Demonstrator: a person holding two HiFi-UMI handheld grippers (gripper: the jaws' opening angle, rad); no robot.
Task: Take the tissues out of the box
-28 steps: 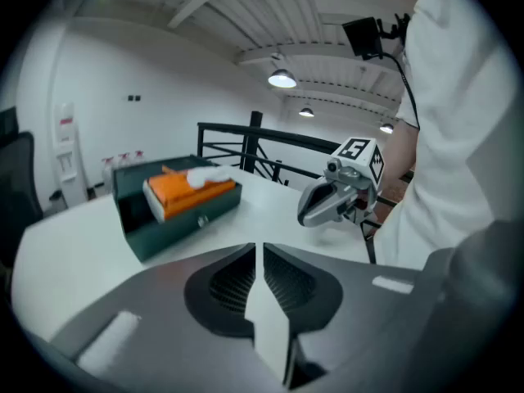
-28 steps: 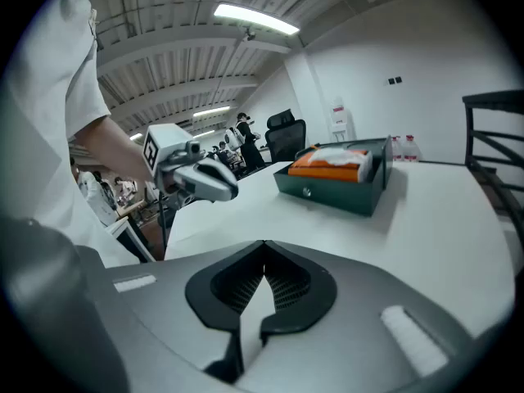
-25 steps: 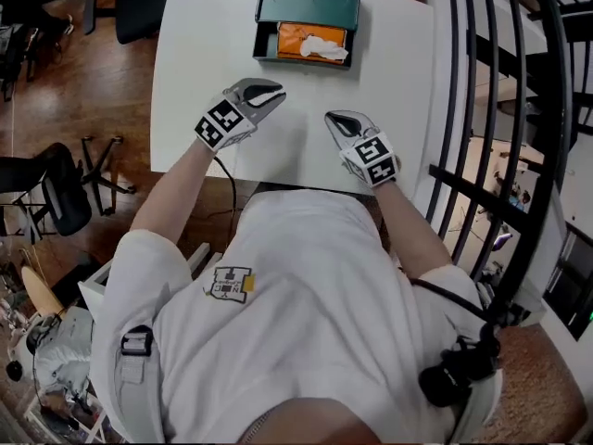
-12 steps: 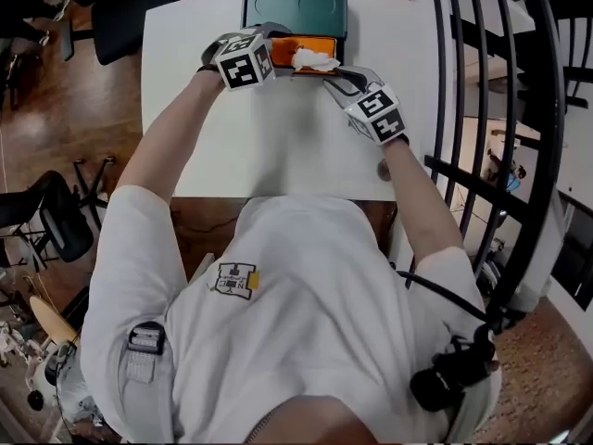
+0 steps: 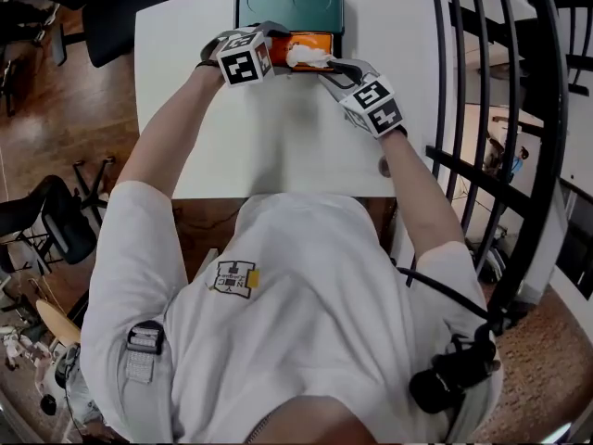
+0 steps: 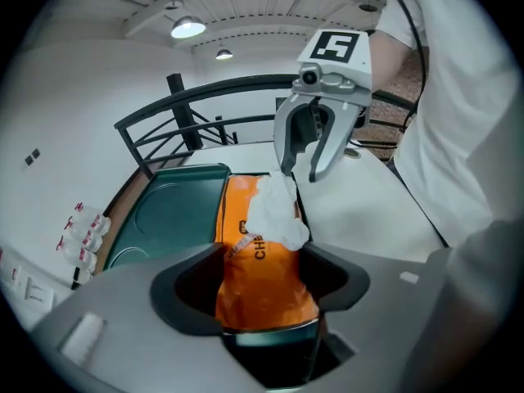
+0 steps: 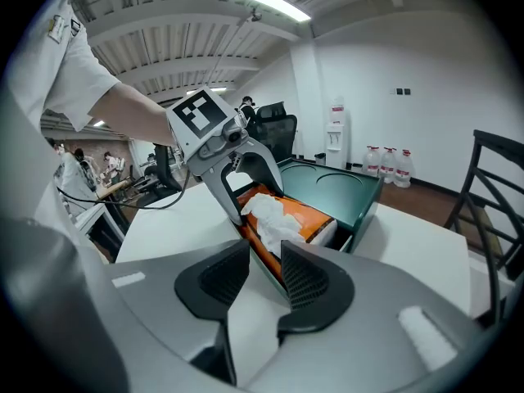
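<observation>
L gripper (image 5: pixel 269 37) at top centre, jaws wide astride one end of the orange tissue pack (image 6: pixel 260 289) in the green box (image 5: pixel 287 3) on the tabletop (image 5: pixel 269 137) — prob. to steady it. R gripper (image 7: pixel 260 277) jaws narrow, nothing pinched, tips just short of the white tissue (image 7: pixel 272 218) — lined up for the pull.

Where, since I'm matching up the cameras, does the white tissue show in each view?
Head view: white tissue top centre, on the orange pack.
Left gripper view: white tissue at centre, just beyond the jaws.
Right gripper view: white tissue at centre, just beyond the jaws.
Shared landmark: green lid with two round recesses, beside the pack.
</observation>
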